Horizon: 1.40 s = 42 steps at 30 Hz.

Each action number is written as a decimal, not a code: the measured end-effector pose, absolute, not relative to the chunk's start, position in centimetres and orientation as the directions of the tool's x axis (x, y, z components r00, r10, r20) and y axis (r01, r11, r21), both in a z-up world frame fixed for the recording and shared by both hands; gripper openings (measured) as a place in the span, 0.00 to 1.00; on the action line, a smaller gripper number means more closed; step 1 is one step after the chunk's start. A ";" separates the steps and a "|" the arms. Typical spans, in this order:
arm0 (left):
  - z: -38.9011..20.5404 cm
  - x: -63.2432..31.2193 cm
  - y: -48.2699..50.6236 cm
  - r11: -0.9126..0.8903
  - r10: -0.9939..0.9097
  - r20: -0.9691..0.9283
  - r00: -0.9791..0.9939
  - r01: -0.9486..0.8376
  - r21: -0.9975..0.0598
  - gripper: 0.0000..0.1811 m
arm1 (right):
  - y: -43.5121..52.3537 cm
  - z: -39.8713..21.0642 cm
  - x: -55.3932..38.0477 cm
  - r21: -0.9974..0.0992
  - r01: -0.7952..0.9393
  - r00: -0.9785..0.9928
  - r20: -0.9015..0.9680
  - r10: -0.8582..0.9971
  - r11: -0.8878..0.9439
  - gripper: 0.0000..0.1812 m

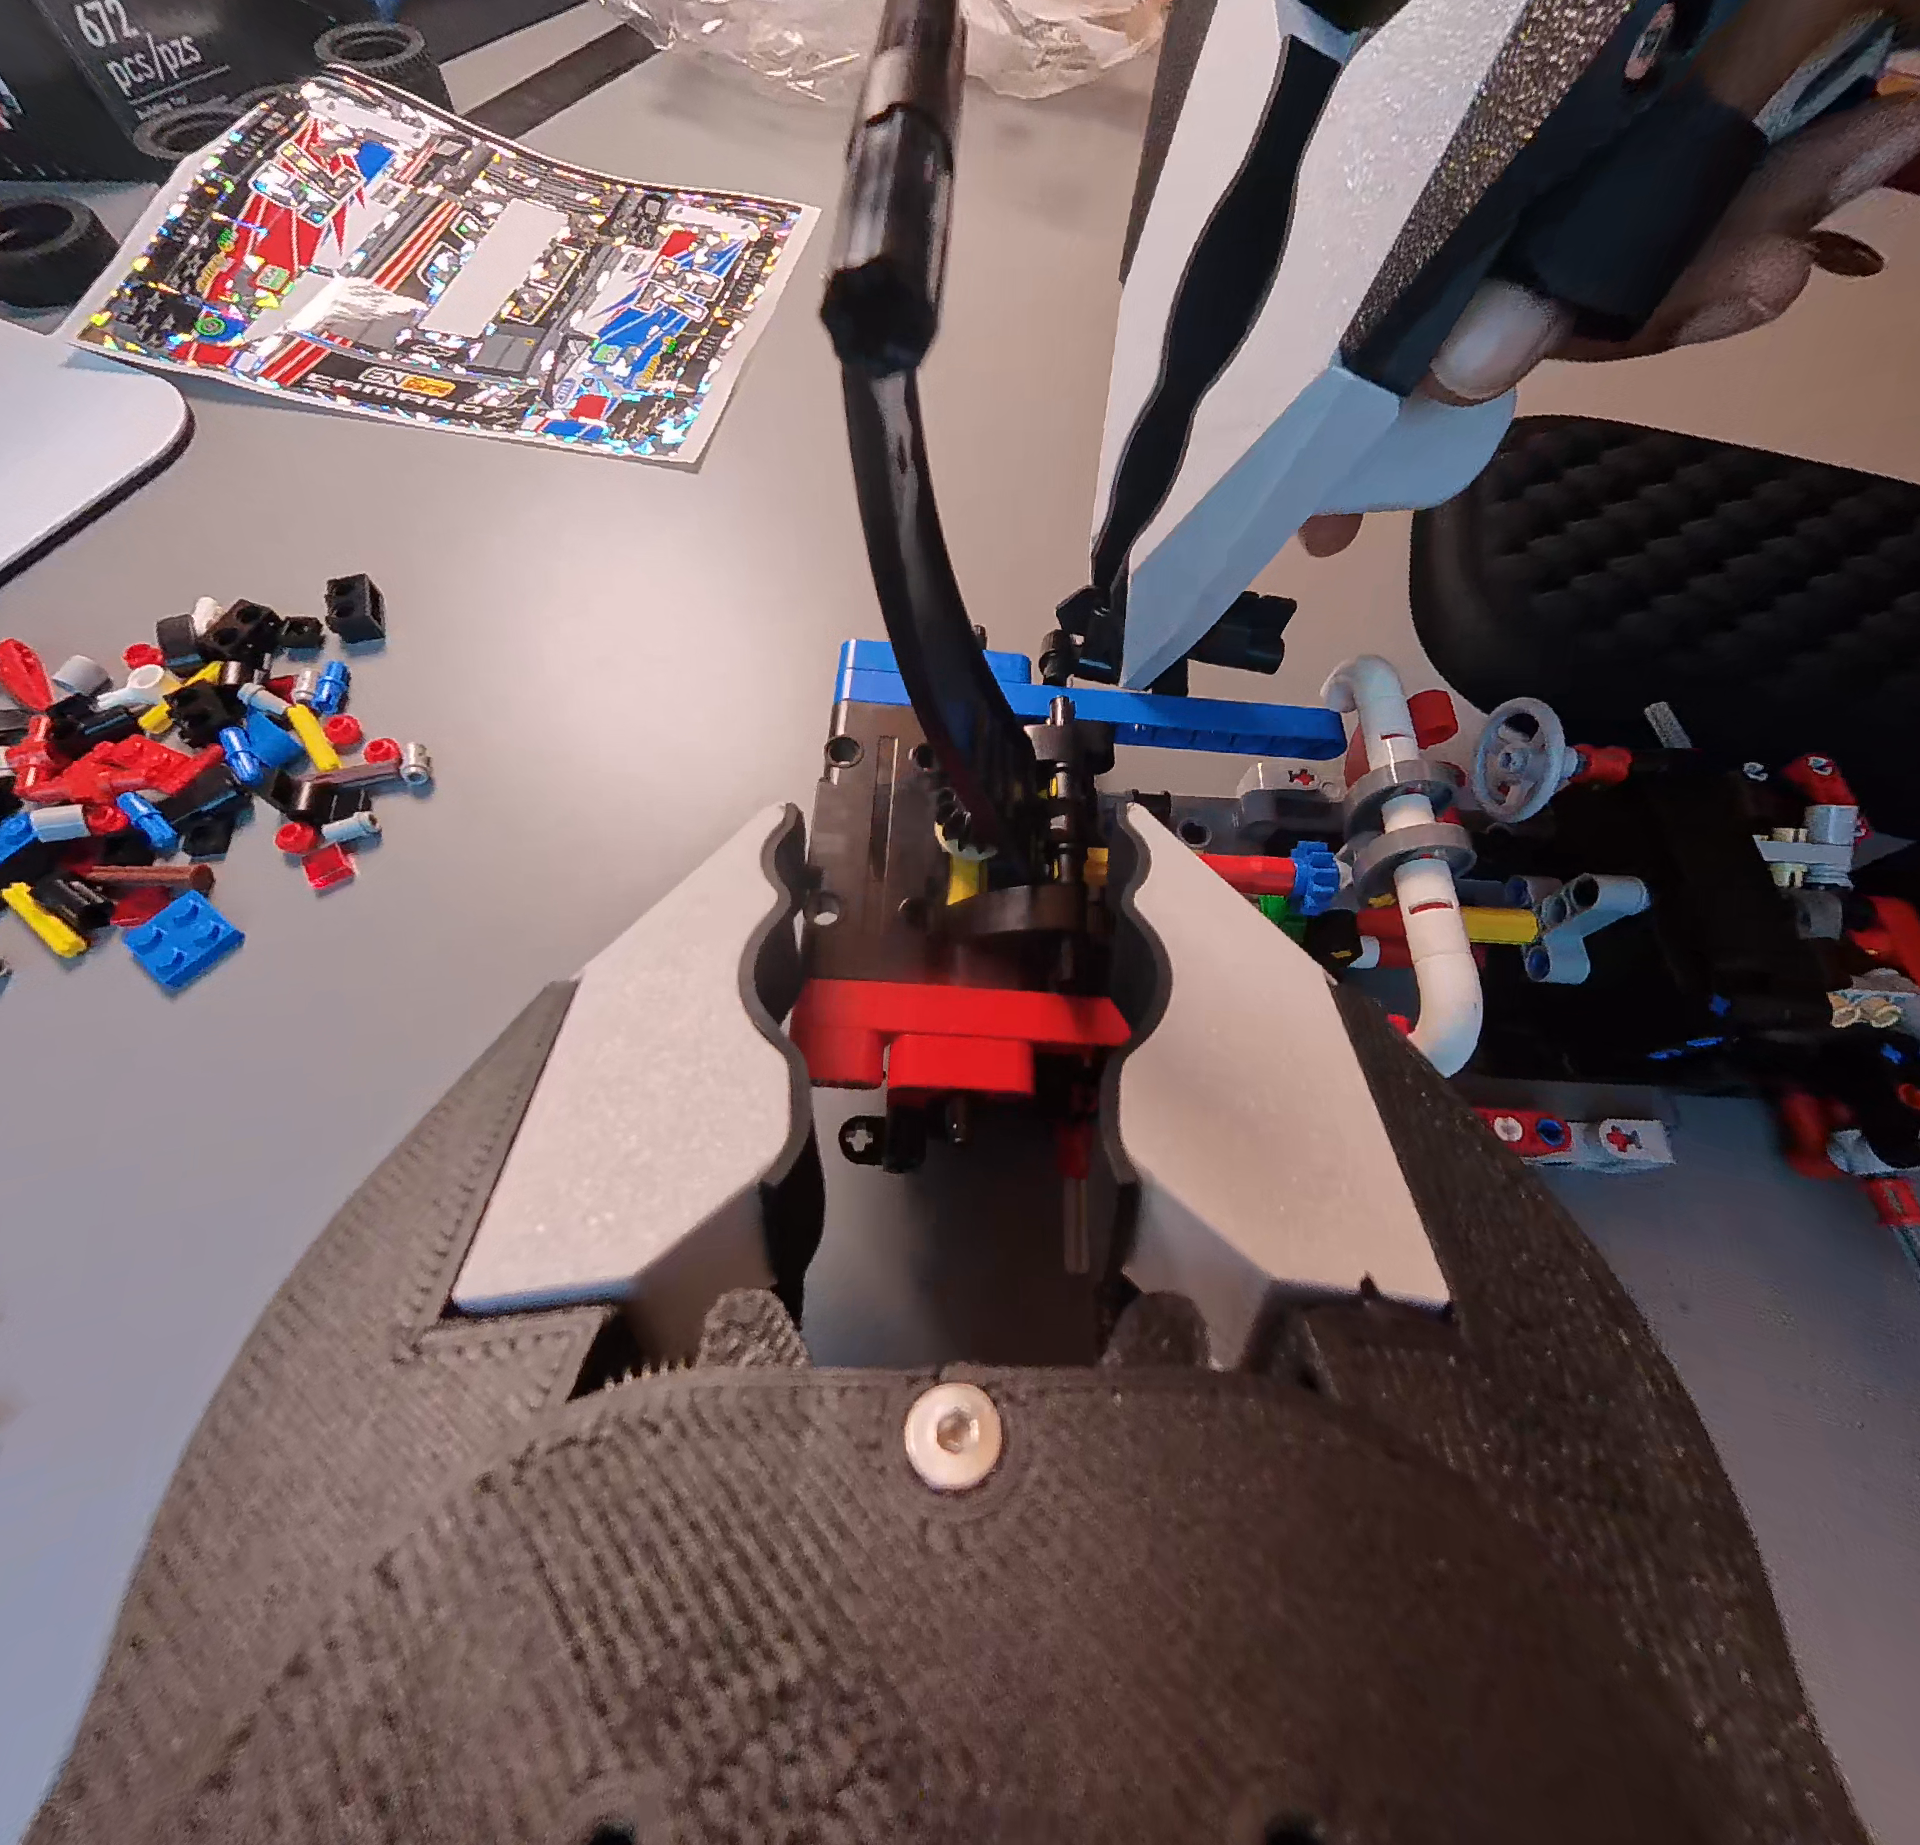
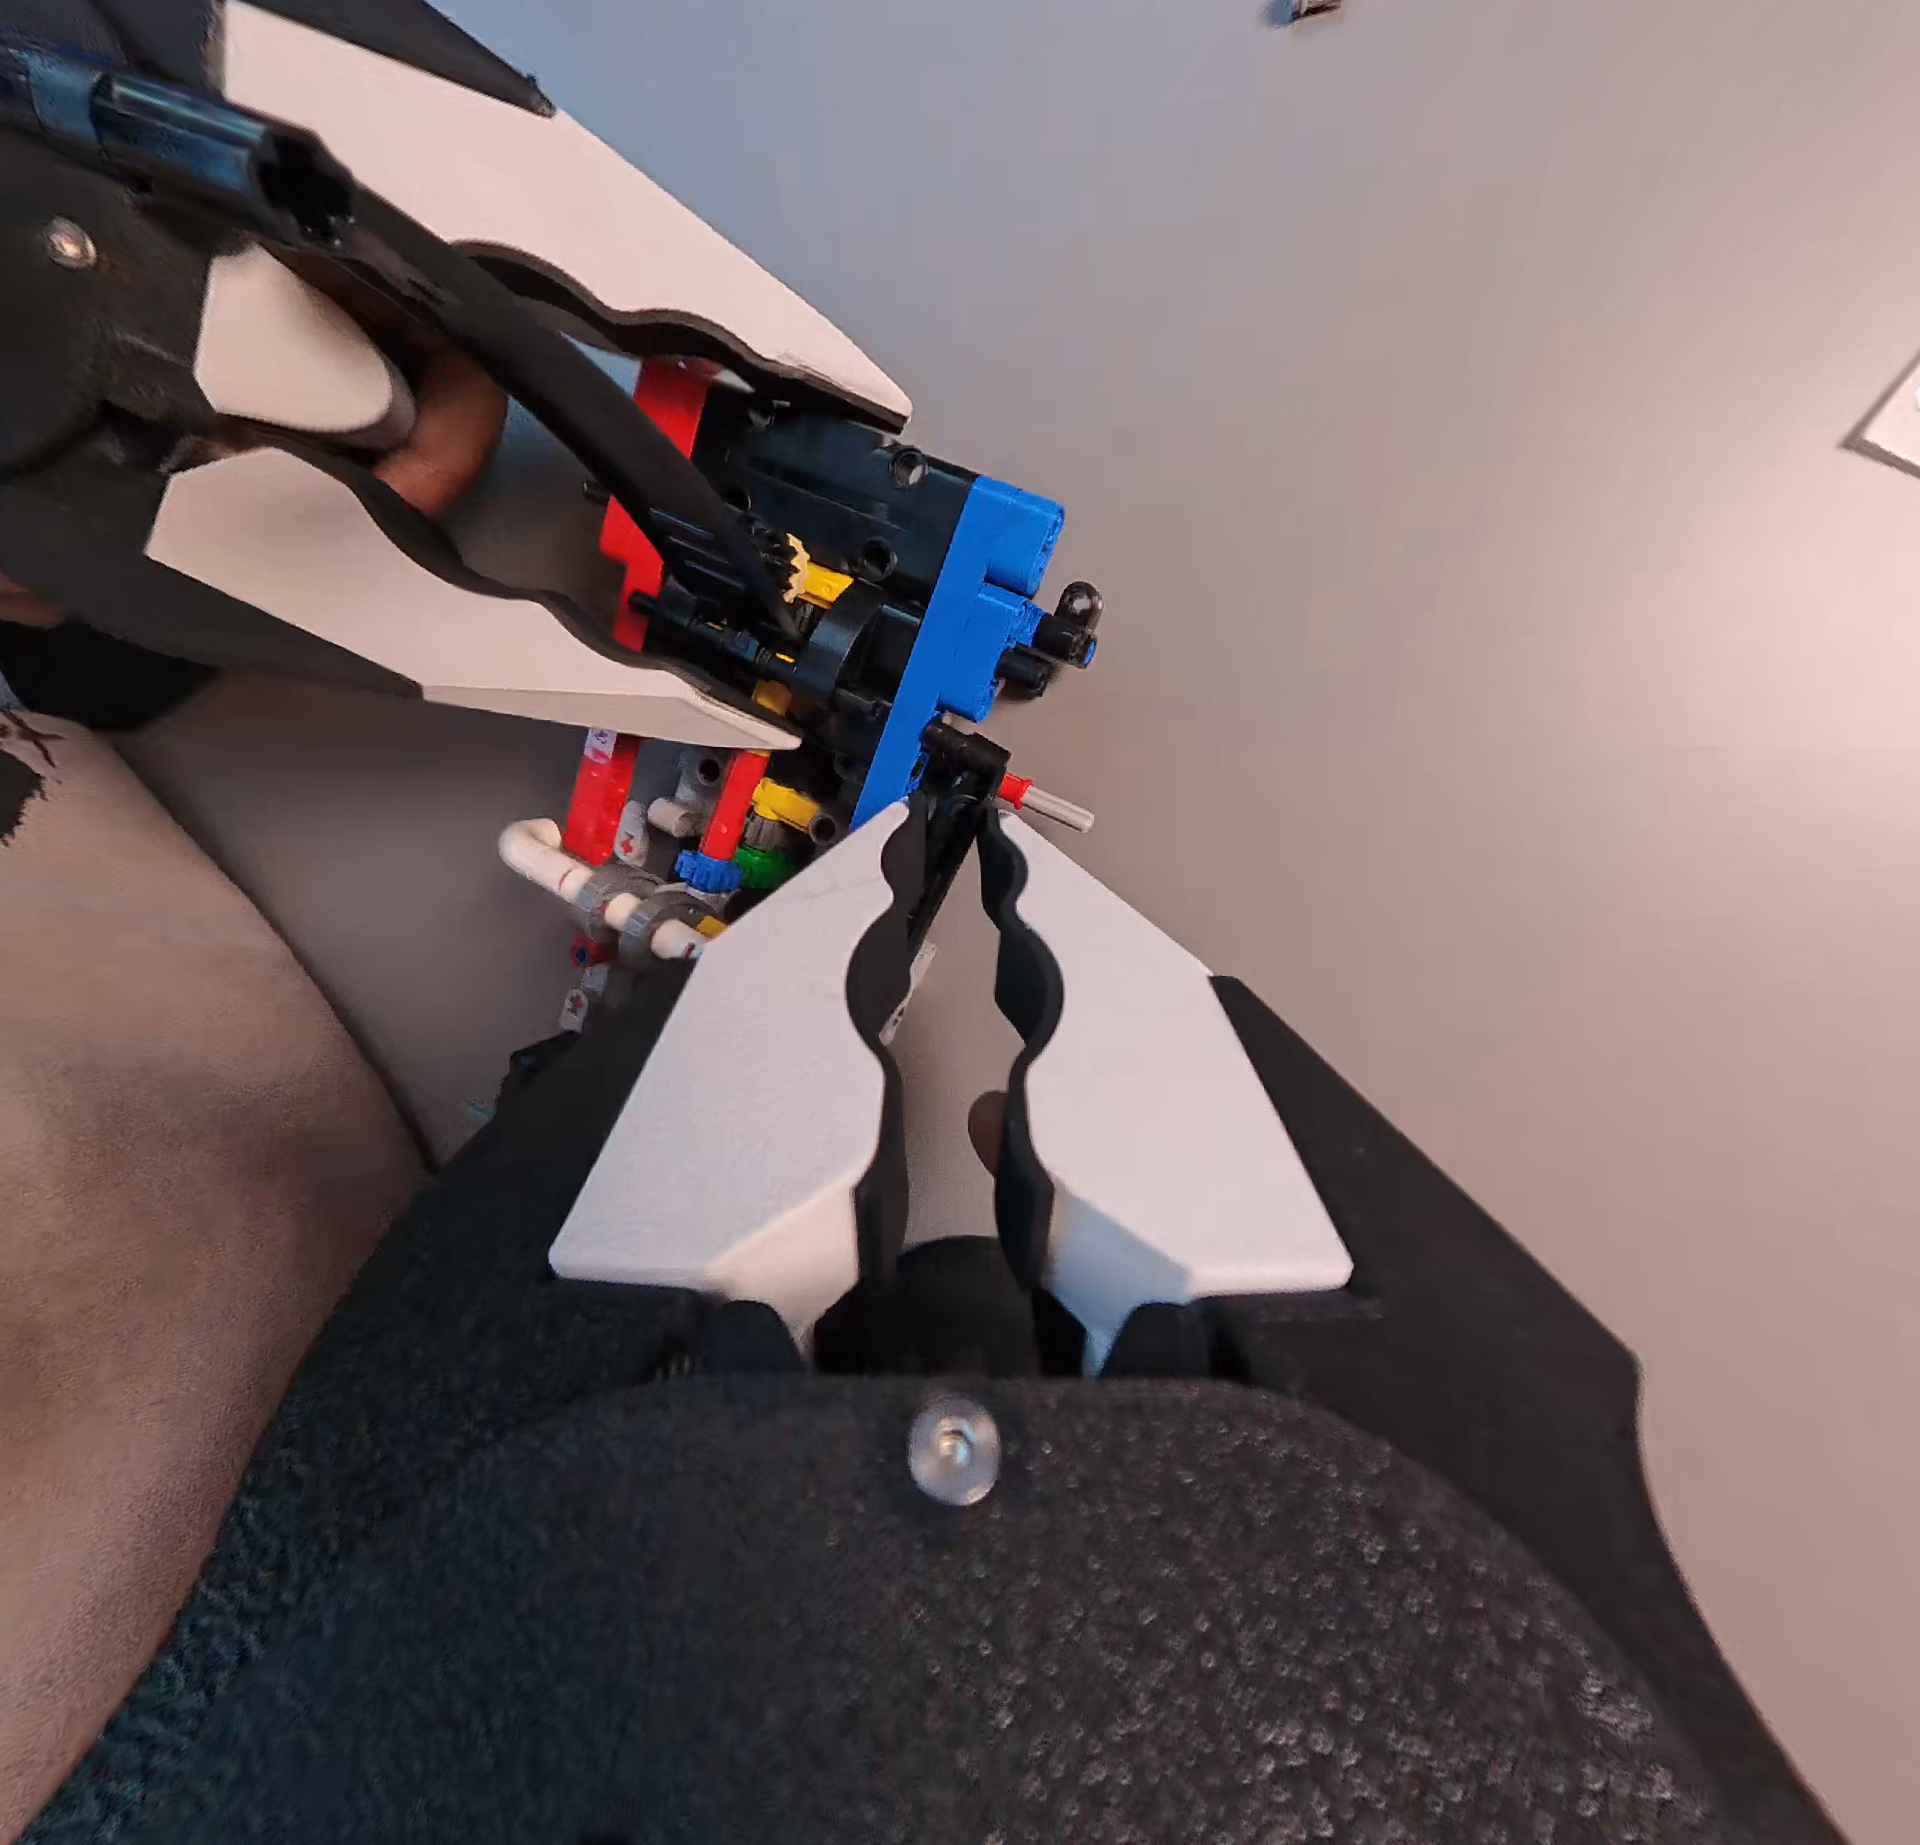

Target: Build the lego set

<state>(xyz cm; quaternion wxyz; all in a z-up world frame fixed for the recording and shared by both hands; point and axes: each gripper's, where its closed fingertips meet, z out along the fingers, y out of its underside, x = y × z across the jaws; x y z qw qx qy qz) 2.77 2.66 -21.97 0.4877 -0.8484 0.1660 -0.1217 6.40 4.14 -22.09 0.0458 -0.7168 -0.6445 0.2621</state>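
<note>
My left gripper is shut on the end block of the lego model, a black, red and blue section. A black flexible rod rises from the block's gears. My right gripper comes down from the upper right, shut on a small black connector piece at the block's blue beam. In the right wrist view my right gripper pinches the black piece against the blue edge. The left gripper clamps the block from the upper left.
The rest of the model, with a white pipe, lies to the right. A pile of loose pieces lies on the grey table to the left. A sticker sheet, a black box, tyres and a plastic bag lie behind. The grippers' ends are close to 5 cm from one another.
</note>
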 end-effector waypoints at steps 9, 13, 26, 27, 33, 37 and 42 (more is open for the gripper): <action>-21.8 2.9 2.6 -0.447 -0.387 0.014 0.922 -0.174 -0.878 0.29 | 4.1 -22.2 7.1 -0.197 0.977 0.025 -0.261 0.965 -0.079 0.04; -21.8 3.0 2.5 -0.439 -0.388 0.007 0.922 -0.178 -0.881 0.29 | 4.1 -22.2 7.3 -0.152 0.988 0.005 -0.218 0.976 -0.039 0.04; -21.7 2.8 2.5 -0.414 -0.410 0.003 0.912 -0.183 -0.892 0.28 | 3.2 -21.3 7.0 -0.343 0.899 0.045 -0.544 0.838 -0.271 0.13; -21.7 2.8 2.5 -0.407 -0.420 -0.001 0.908 -0.189 -0.894 0.28 | 3.2 -20.8 7.0 -0.375 0.871 0.022 -0.616 0.787 -0.318 0.15; -21.6 3.0 2.6 -0.344 -0.540 -0.005 0.842 -0.226 -0.911 0.28 | 4.9 -19.5 7.4 -0.410 0.701 -0.124 -0.876 0.466 -0.583 0.15; -21.5 3.0 3.0 -0.326 -0.607 0.018 0.794 -0.229 -0.917 0.28 | 3.7 -21.2 7.2 -0.362 0.752 -0.124 -0.899 0.421 -0.551 0.14; -21.5 3.1 3.3 -0.310 -0.641 0.008 0.768 -0.248 -0.918 0.28 | 3.0 -21.3 6.7 -0.301 0.762 -0.125 -0.937 0.325 -0.574 0.10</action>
